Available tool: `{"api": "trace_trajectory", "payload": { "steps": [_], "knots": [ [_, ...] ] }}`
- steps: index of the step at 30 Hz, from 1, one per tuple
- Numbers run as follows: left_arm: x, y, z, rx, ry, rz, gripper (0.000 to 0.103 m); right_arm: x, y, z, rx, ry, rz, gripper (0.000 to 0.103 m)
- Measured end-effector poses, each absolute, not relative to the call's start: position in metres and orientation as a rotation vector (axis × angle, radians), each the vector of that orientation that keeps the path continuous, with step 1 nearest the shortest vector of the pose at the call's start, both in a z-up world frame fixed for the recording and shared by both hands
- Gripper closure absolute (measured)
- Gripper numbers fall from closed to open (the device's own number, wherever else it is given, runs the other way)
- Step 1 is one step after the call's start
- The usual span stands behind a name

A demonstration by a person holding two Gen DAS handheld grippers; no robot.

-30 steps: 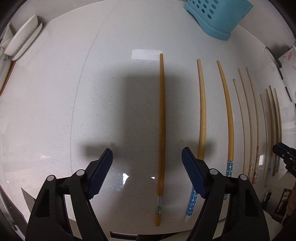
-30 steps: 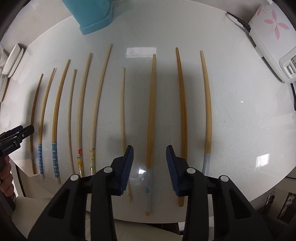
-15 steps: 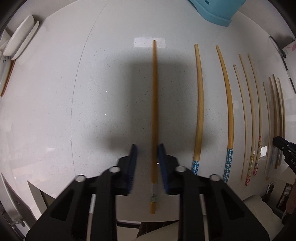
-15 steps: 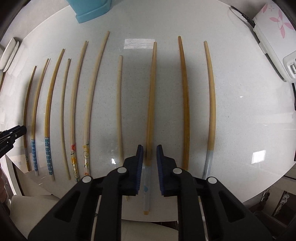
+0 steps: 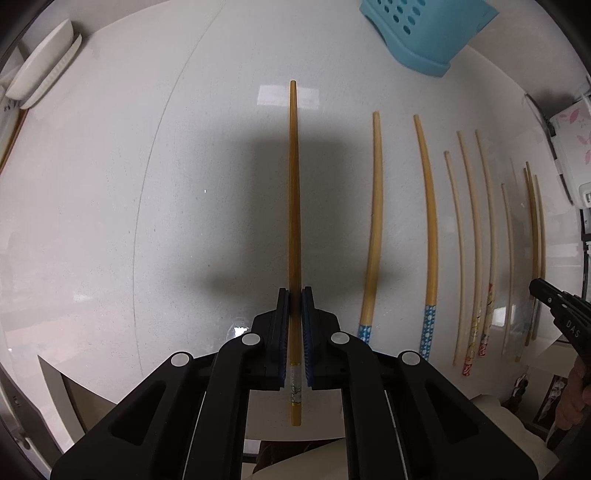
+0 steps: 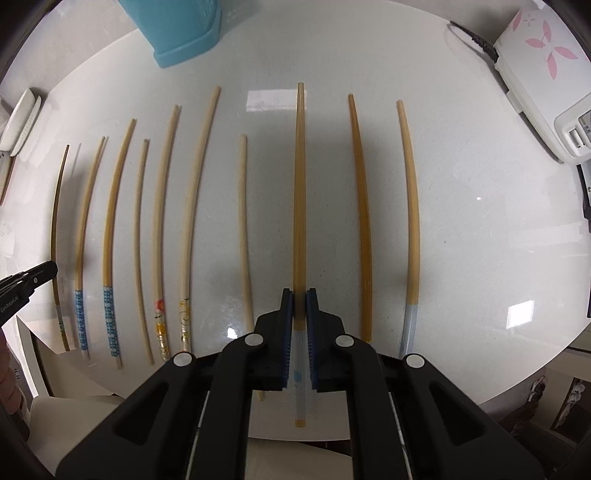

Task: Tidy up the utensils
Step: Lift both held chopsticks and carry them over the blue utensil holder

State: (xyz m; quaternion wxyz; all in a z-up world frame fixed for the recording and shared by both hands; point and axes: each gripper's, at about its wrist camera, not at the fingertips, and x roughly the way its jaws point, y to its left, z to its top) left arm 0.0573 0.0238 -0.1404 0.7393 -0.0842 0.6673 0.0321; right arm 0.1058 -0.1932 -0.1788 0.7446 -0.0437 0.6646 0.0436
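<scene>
The left tool (image 5: 294, 328) pinches a brown chopstick (image 5: 293, 192) mid-frame. The right tool (image 6: 300, 332) pinches a clear-ended chopstick (image 6: 300, 192). The other chopsticks still lie in a row on the tabletop (image 6: 480, 229). The blue basket (image 5: 424, 33), up top, shows nothing inside, so most sorting is left.

Ten chopsticks (image 6: 241, 184) counted; one blue basket (image 6: 177, 33); one flowered white appliance (image 6: 535, 55); two claws: left claw (image 5: 294, 295), right claw (image 6: 300, 295).

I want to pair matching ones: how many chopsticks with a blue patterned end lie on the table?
2. Both lie side by side on the table, near the left end of the row: one chopstick, then the other chopstick just right of it. None seems hidden.
</scene>
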Motion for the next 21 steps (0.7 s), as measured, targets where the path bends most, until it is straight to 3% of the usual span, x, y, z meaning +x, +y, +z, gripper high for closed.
{"api": "trace_trajectory", "payload": {
  "steps": [21],
  "knots": [
    [0.106, 0.010, -0.032, -0.200, 1.099, -0.059, 0.097, 0.153, -0.183, -0.101, 0.002, 1.171, 0.163, 0.097]
  ]
}}
